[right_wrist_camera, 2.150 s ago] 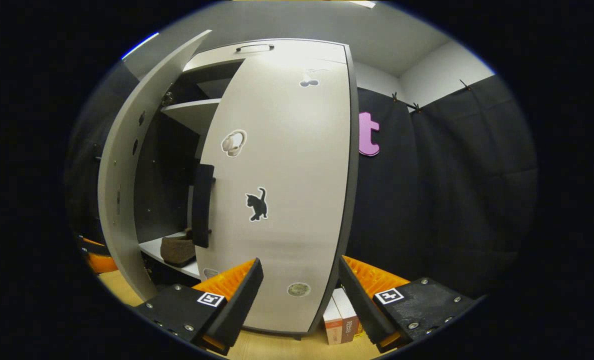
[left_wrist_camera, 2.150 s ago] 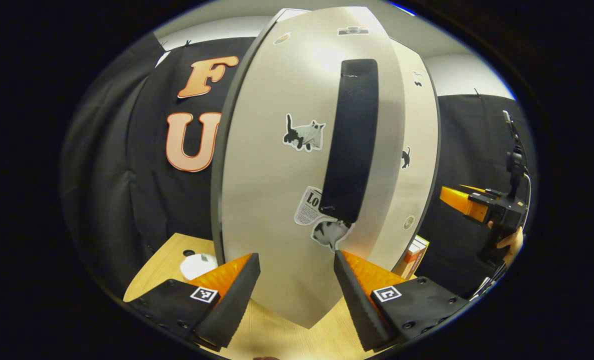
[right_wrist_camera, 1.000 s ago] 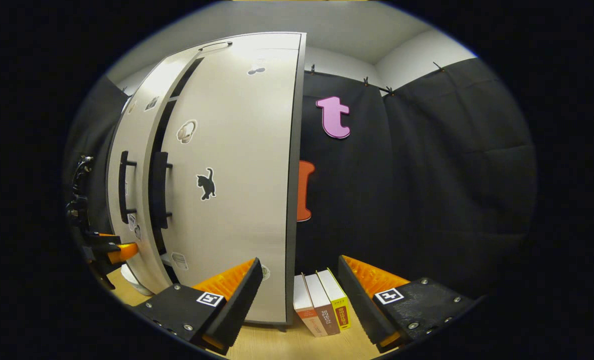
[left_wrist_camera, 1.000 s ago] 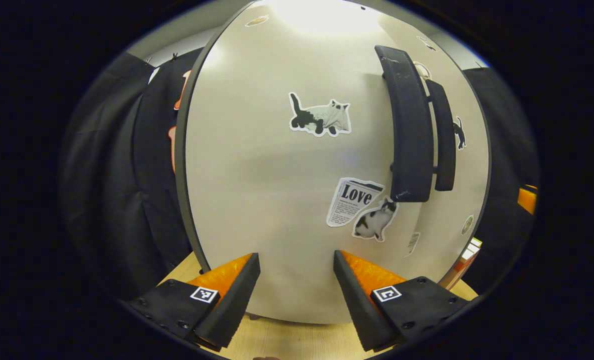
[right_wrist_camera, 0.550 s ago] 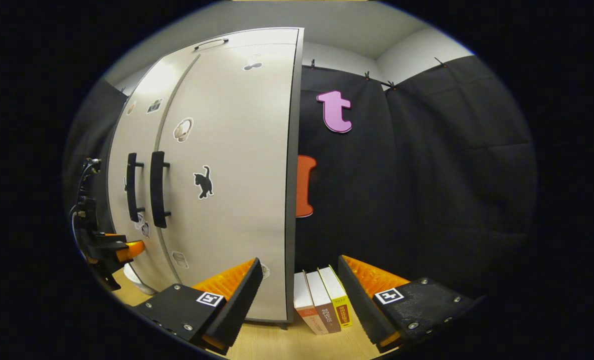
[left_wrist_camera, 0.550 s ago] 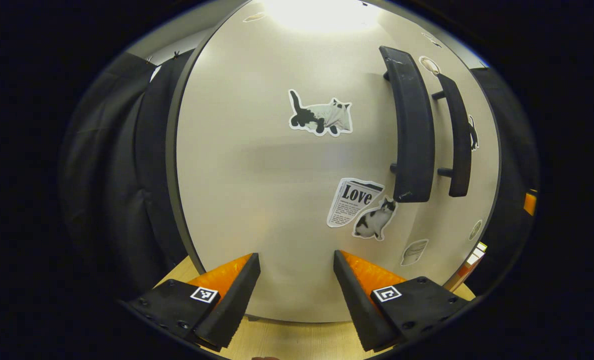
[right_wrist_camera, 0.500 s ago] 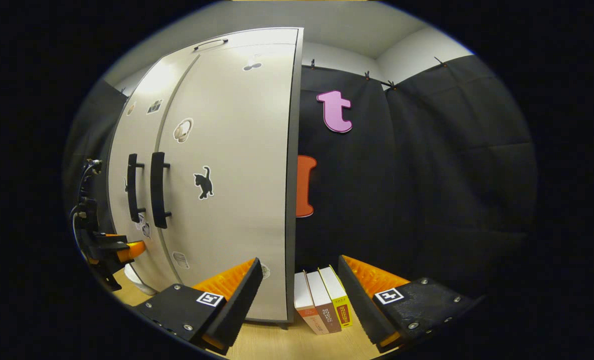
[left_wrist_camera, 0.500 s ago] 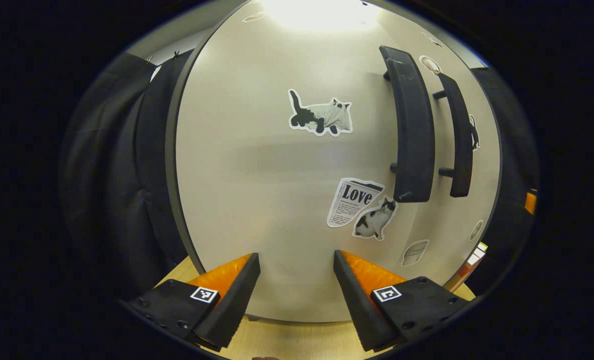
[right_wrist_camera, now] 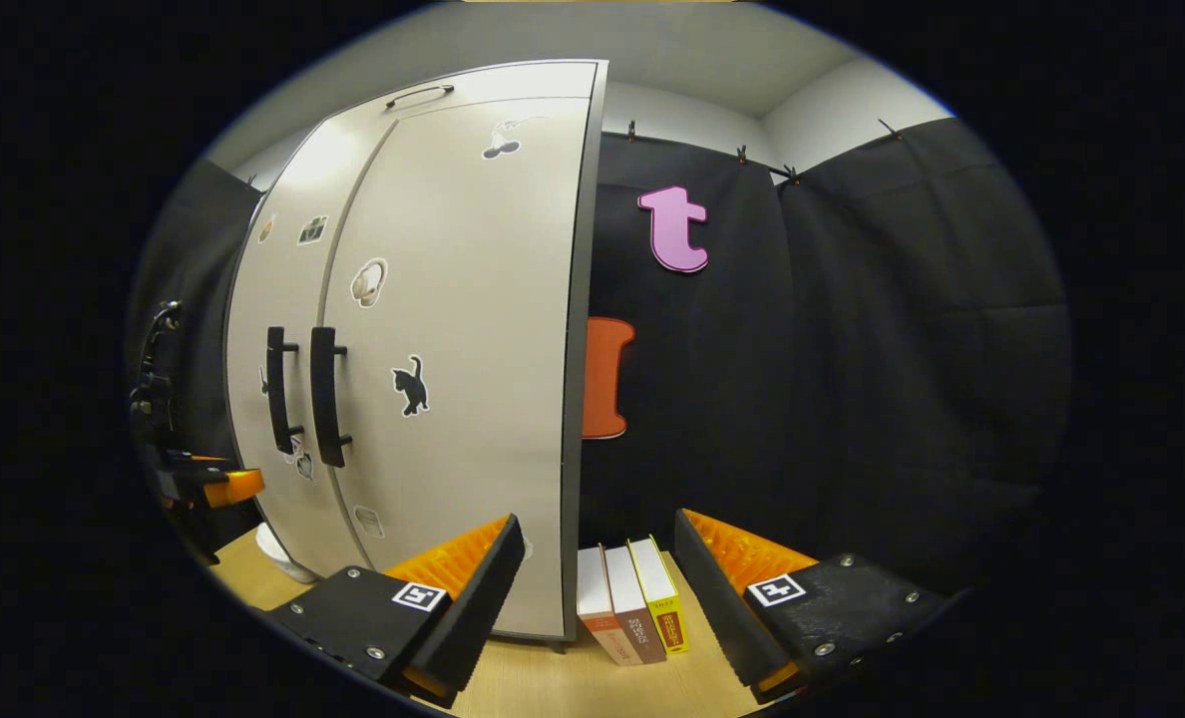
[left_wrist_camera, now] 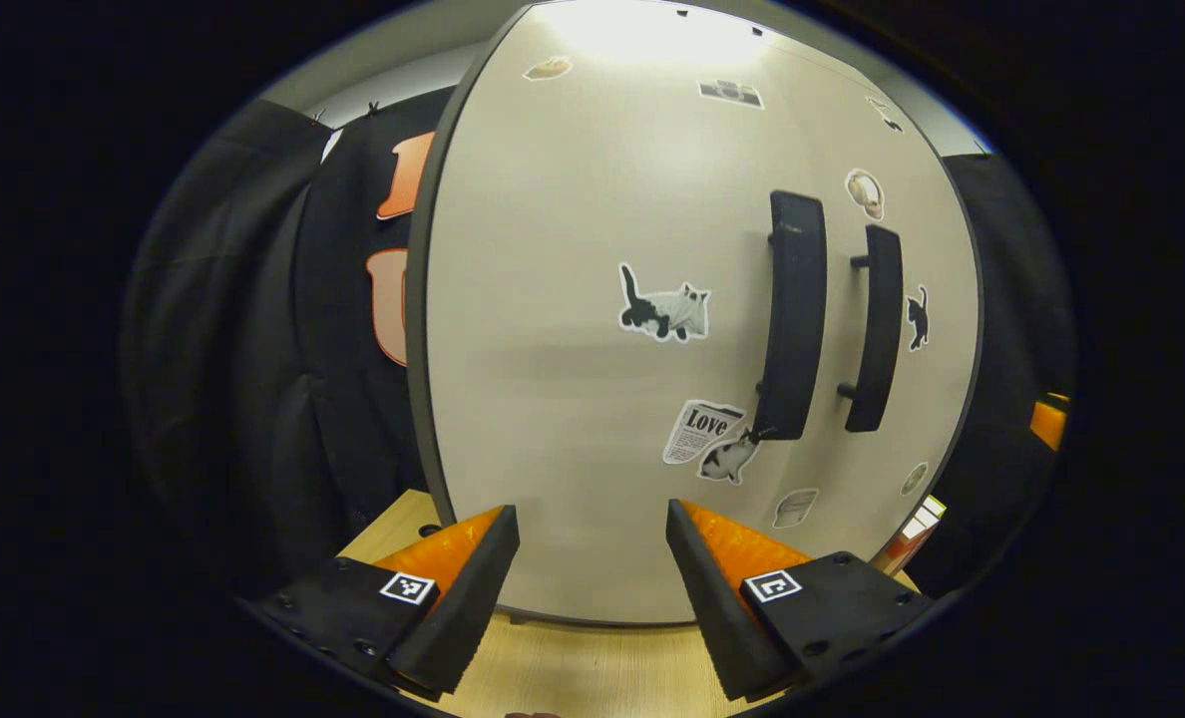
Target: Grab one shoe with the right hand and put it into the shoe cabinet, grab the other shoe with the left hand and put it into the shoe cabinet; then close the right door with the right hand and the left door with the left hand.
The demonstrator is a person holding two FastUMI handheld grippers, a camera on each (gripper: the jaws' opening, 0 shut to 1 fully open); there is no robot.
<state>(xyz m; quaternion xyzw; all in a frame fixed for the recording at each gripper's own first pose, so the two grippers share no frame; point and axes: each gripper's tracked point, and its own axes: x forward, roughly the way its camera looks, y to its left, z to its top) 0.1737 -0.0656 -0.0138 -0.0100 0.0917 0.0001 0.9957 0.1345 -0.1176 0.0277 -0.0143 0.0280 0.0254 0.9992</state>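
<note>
The shoe cabinet (left_wrist_camera: pixel 573 349) stands with both white doors shut flat; stickers dot them. Two black bar handles sit side by side, the left door's handle (left_wrist_camera: pixel 792 319) and the right door's handle (left_wrist_camera: pixel 877 329). The shoes are hidden behind the doors. My left gripper (left_wrist_camera: pixel 592 538) is open just in front of the left door's lower part, not touching it. In the right gripper view the cabinet (right_wrist_camera: pixel 453 369) fills the left half, and my right gripper (right_wrist_camera: pixel 597 553) is open near the right door's outer edge. The left gripper (right_wrist_camera: pixel 223 487) shows at far left.
Three books (right_wrist_camera: pixel 632 603) stand upright on the wooden table (right_wrist_camera: pixel 553 688) to the right of the cabinet. A white round object (right_wrist_camera: pixel 283 558) lies on the table by the cabinet's left front. Black cloth walls close in behind and to both sides.
The left door swung fully shut, after the right door closed. Both grippers have since drawn back a little from the cabinet, so the doors look smaller.
</note>
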